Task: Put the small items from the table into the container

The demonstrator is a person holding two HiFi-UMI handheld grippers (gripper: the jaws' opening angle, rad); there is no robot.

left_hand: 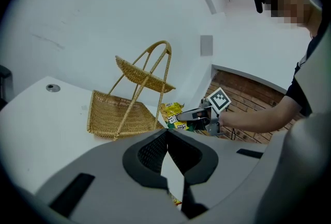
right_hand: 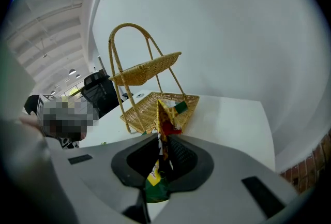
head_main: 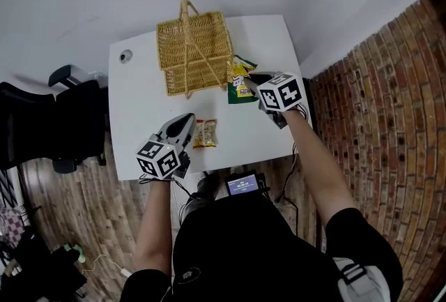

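Note:
A two-tier wicker basket (head_main: 194, 56) with a tall handle stands at the back of the white table (head_main: 136, 119). My right gripper (head_main: 249, 84) is shut on a green and yellow snack packet (head_main: 239, 79), held off the table just right of the basket. In the right gripper view the packet (right_hand: 166, 114) stands edge-on between the jaws, with the basket (right_hand: 147, 106) behind it. My left gripper (head_main: 187, 121) is shut and empty, close beside an orange snack packet (head_main: 205, 133) lying near the table's front edge. In the left gripper view I see the basket (left_hand: 119, 114), the held packet (left_hand: 172, 113) and the right gripper (left_hand: 192, 114).
A cable grommet (head_main: 125, 56) sits at the table's back left corner. A black office chair (head_main: 66, 119) stands left of the table and a brick wall (head_main: 383, 98) runs along the right. A small device with a lit screen (head_main: 242, 186) hangs in front of the person's chest.

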